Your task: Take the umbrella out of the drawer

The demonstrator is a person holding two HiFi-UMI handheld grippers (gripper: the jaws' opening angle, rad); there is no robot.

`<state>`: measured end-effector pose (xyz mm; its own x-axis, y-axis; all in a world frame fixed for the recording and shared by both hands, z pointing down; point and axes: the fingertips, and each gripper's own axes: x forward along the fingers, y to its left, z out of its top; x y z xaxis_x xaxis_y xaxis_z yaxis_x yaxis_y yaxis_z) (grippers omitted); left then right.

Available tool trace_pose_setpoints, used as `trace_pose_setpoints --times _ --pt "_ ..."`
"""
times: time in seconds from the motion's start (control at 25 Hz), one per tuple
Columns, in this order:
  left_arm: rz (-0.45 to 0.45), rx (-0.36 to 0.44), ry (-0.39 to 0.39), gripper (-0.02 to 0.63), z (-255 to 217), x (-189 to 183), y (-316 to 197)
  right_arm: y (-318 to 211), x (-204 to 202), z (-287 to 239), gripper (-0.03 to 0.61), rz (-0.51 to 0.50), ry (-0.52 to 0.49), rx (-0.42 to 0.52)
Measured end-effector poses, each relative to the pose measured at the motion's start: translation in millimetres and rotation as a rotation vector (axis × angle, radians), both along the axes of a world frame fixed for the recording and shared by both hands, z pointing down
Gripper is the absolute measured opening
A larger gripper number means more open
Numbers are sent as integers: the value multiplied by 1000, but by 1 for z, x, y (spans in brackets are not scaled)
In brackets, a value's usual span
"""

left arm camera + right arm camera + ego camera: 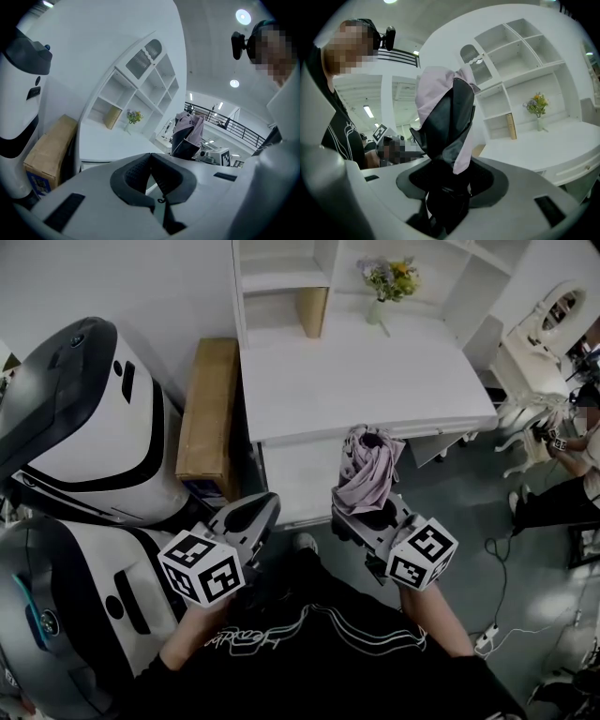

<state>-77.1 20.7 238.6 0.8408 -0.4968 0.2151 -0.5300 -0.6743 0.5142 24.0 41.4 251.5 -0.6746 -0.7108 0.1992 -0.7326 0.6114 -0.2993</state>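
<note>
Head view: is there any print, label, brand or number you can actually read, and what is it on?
No text here is legible.
On the black shirt: white script print across the front, too small and curled to read.
On the cardboard box: a blue label at its near end, too blurred to read.
On the marker cubes: black-and-white square patterns only, no letters or numbers.

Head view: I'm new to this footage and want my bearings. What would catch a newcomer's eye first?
The lilac folded umbrella stands out first, clamped in the right gripper at picture centre, in front of the white desk. Beside it the left gripper is shut and empty. A big white-and-black machine fills the left side.
</note>
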Motion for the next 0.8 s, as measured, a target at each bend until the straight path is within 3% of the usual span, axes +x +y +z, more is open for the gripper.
trace_pose_setpoints --times 0.8 --pt "7 35 -18 18 -13 4 1 -5 -4 -18 212 -8 -36 57"
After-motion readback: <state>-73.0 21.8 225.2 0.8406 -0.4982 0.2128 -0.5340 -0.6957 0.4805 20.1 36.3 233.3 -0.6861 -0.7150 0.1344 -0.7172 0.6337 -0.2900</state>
